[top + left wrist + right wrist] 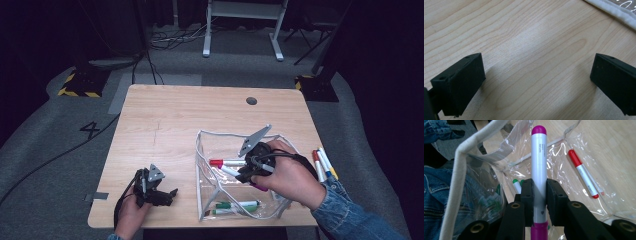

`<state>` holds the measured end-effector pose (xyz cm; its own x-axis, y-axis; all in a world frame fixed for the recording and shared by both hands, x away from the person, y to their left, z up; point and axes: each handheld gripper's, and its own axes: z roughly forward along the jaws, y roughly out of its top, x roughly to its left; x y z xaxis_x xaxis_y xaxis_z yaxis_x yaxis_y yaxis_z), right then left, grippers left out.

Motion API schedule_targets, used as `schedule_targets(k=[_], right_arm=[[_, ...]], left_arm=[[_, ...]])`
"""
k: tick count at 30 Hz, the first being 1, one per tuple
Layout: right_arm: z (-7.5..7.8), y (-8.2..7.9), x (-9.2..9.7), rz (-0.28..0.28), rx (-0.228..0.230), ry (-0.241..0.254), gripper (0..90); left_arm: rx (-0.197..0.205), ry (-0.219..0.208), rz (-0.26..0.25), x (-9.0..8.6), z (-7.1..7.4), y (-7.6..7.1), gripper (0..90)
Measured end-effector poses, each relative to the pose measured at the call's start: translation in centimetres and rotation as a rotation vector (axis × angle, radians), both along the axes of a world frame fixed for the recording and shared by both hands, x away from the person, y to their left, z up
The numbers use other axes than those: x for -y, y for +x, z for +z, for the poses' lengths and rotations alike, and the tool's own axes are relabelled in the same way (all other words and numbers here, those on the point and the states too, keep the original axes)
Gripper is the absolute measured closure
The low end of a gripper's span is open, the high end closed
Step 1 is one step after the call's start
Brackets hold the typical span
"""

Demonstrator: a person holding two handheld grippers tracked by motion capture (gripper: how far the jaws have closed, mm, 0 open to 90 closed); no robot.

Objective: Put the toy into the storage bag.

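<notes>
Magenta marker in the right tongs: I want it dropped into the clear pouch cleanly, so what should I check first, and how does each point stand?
1. Grip: right tongs shut on the magenta marker, pads on its barrel: ok.
2. Marker over the clear pouch opening: ok.
3. Landing room beside the red marker and green markers: ok.
4. Pouch held steady: left tongs open over bare table, apart from it: not ok.
5. Cap seated: cannot tell.

High view looks down on the table [165,115]; gripper views sit close, sharing its wood
</notes>
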<state>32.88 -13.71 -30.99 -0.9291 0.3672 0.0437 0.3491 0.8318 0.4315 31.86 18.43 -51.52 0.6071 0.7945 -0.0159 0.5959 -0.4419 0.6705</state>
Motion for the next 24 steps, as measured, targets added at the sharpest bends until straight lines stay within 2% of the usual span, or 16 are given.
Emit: schedule_targets(k=[18, 19, 24], right_arm=[[-4.0, 0.7, -2.1, 0.038, -0.087, -0.133, 76.9], [-4.6, 0.8, -2.2, 0.051, -0.098, -0.161, 76.9], [-5.9, 0.9, -2.5, 0.073, -0.123, -0.214, 76.9]], left_arm=[[0.0, 0.001, 0.0, 0.0, 0.0, 0.0, 0.0], [0.0, 0.001, 0.0, 0.0, 0.0, 0.0, 0.0], [0.0, 0.001, -0.001, 0.0, 0.0, 0.0, 0.0]])
